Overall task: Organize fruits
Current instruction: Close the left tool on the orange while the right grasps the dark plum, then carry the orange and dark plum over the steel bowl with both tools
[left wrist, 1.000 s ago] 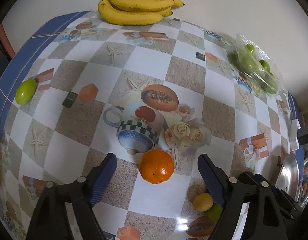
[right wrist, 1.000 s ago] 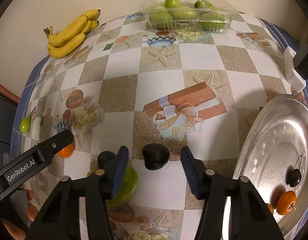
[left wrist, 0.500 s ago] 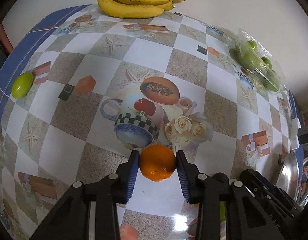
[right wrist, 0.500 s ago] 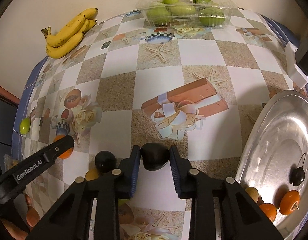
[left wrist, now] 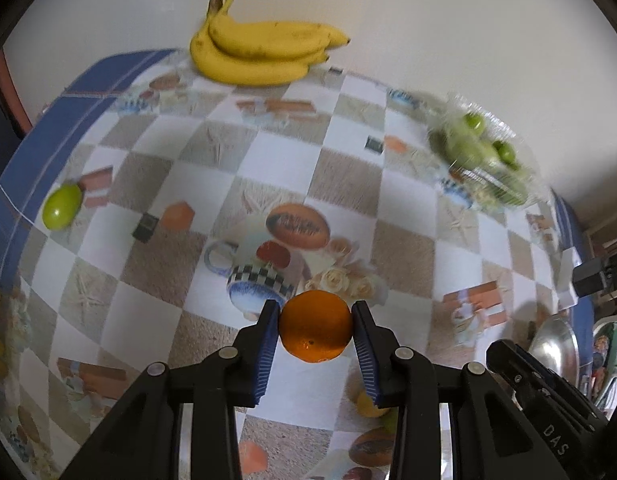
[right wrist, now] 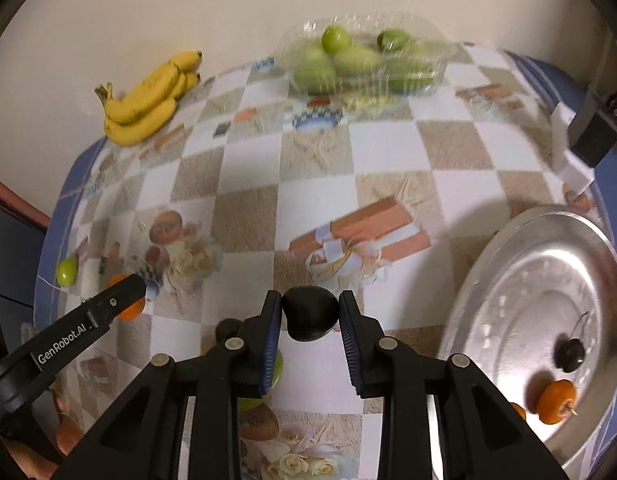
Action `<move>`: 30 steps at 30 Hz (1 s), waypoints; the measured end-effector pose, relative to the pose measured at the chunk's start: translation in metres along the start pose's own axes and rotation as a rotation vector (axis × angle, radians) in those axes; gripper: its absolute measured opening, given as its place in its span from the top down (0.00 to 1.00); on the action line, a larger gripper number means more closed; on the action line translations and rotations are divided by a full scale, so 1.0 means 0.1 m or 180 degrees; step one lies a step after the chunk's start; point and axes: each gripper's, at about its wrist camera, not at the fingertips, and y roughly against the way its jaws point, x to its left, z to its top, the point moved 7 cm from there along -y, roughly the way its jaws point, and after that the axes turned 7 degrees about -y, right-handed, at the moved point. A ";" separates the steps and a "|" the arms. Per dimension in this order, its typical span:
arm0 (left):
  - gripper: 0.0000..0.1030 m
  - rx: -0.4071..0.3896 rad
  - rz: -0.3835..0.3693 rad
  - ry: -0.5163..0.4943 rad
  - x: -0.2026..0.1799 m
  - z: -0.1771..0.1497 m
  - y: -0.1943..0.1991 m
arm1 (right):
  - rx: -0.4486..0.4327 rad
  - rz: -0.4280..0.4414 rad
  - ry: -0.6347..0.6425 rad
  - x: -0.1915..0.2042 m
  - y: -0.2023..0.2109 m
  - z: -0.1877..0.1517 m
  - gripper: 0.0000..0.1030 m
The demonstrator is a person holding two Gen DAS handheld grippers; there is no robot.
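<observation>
My left gripper (left wrist: 314, 326) is shut on an orange (left wrist: 315, 327), which hangs just above the checked tablecloth (left wrist: 348, 136). My right gripper (right wrist: 310, 318) is shut on a dark, almost black fruit (right wrist: 311, 313), also lifted off the cloth. In the right wrist view the left gripper's finger (right wrist: 108, 306) shows at the left with the orange (right wrist: 128, 312) partly behind it. The silver round tray (right wrist: 488, 280) at the right holds a dark fruit (right wrist: 569, 354) and a small orange fruit (right wrist: 555, 400).
A banana bunch (left wrist: 264, 54) lies by the far wall. A clear plastic box of green fruits (right wrist: 364, 60) stands at the back. A loose green fruit (left wrist: 61, 210) sits near the left edge. Yellow (left wrist: 368, 402), green (right wrist: 274, 372) and dark (right wrist: 227, 328) fruits lie under the grippers.
Both grippers closed, the left on the orange and the right on the dark fruit, then rose with the fruits off the cloth.
</observation>
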 end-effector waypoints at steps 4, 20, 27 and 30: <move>0.62 -0.0128 -0.0029 -0.0041 -0.07 0.07 0.19 | -0.0091 0.0015 -0.0026 -0.01 0.20 0.07 0.71; 0.62 -0.0300 -0.0082 -0.0178 -0.46 0.12 0.44 | -0.0211 -0.0050 -0.0216 -0.32 0.55 0.17 0.71; 0.62 -0.0243 -0.0104 -0.0388 -0.80 0.03 0.38 | -0.0110 -0.0120 -0.0373 -0.60 0.49 0.15 0.71; 0.62 -0.0205 -0.0143 -0.0470 -0.94 -0.01 0.34 | -0.0087 -0.0184 -0.0512 -0.82 0.47 0.16 0.71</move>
